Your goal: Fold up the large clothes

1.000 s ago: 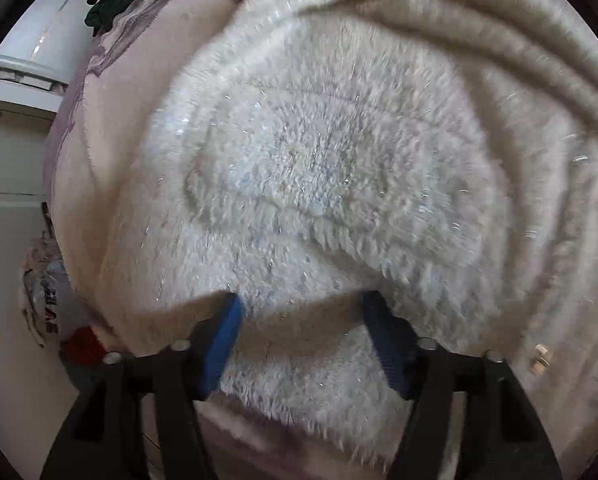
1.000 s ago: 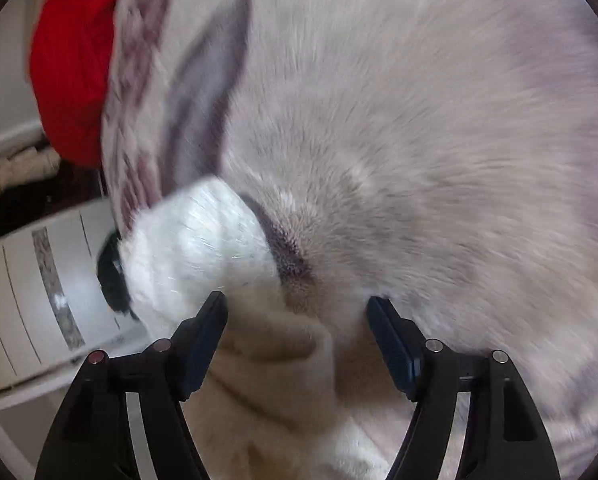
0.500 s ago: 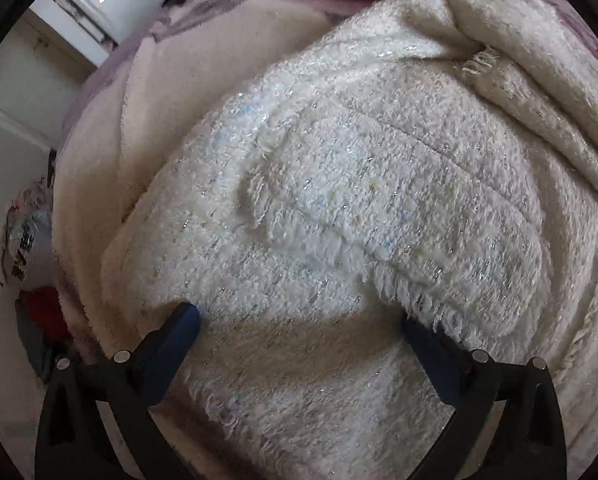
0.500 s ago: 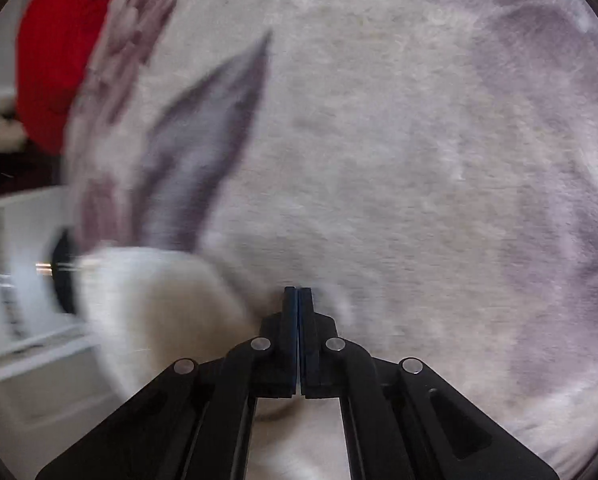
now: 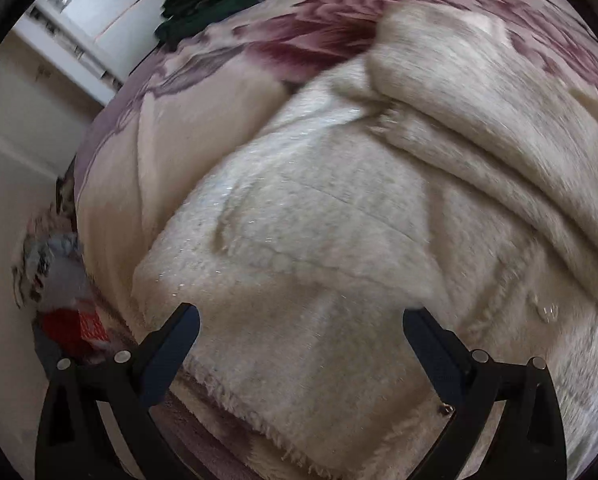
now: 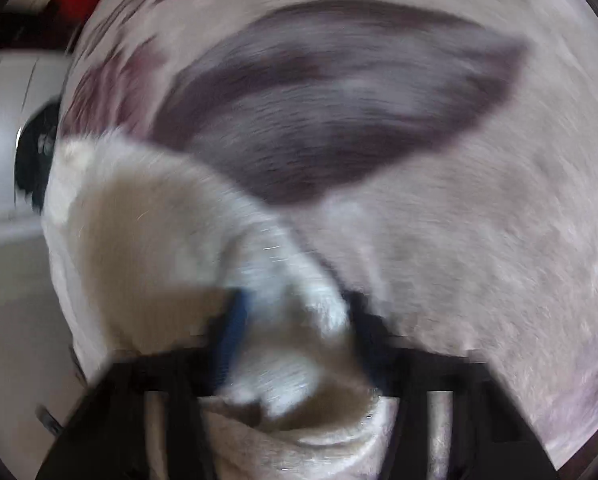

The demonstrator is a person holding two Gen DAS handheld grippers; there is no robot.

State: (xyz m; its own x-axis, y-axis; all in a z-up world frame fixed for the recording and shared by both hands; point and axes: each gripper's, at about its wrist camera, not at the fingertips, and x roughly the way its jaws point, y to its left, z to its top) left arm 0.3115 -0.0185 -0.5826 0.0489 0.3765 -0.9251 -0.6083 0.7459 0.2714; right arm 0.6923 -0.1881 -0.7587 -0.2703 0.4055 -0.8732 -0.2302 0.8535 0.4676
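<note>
Left gripper has its jaws spread wide over the fluffy cream garment, whose frayed hem runs toward 6 o'clock; half a second ago they sat a bit closer. The floral blanket under it stretches on to 12 o'clock. Right gripper was pinched together before; now a blurry fold of the fuzzy fabric sits between its fingers, though whether they're actually clamped, can't tell.
</note>
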